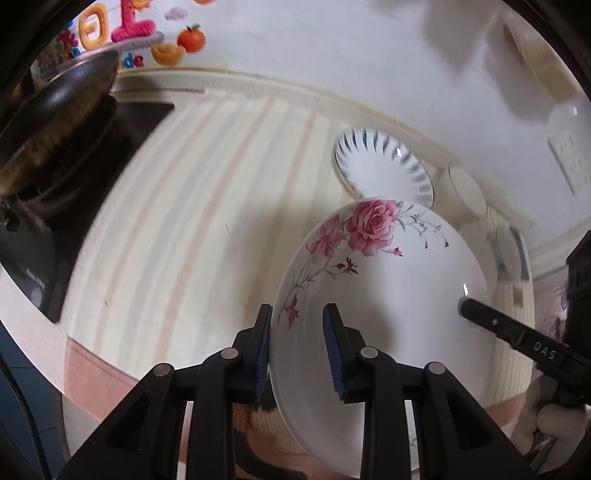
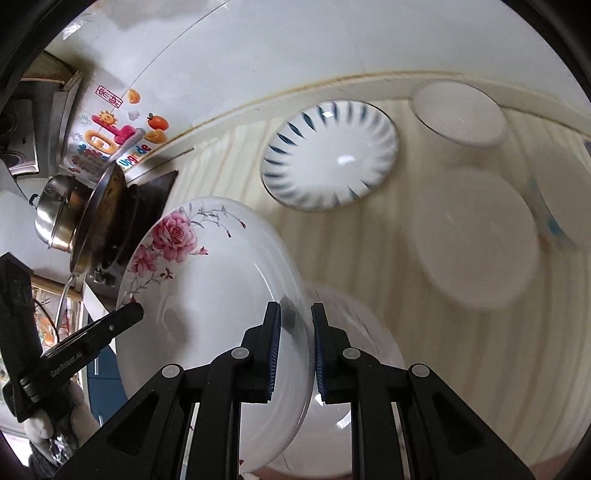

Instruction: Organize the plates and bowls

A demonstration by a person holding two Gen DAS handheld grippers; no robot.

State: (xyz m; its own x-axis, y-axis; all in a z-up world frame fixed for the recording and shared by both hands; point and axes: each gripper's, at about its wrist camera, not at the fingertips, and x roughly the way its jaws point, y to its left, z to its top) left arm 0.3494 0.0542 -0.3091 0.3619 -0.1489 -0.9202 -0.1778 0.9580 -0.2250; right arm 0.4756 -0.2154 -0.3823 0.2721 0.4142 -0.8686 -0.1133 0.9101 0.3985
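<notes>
A white deep plate with pink roses (image 1: 388, 280) hangs tilted above the striped counter, gripped by both grippers at opposite rims. My left gripper (image 1: 299, 314) is shut on its near-left rim. My right gripper (image 2: 295, 310) is shut on the right rim of the same rose plate (image 2: 207, 280). Each view shows the other gripper's finger on the far rim. On the counter behind are a blue-streaked bowl (image 2: 328, 155), a small white bowl (image 2: 458, 114), a plain white plate (image 2: 472, 236) and a blue-marked dish (image 2: 561, 206). Another white dish (image 2: 362, 369) sits partly hidden below the held plate.
A dark wok (image 1: 55, 110) stands on the black hob at the left, with a steel pot (image 2: 62, 214) beside it. The white wall with bright stickers (image 1: 122, 26) runs along the back of the counter. A bare striped stretch of counter (image 1: 184, 203) lies between hob and bowls.
</notes>
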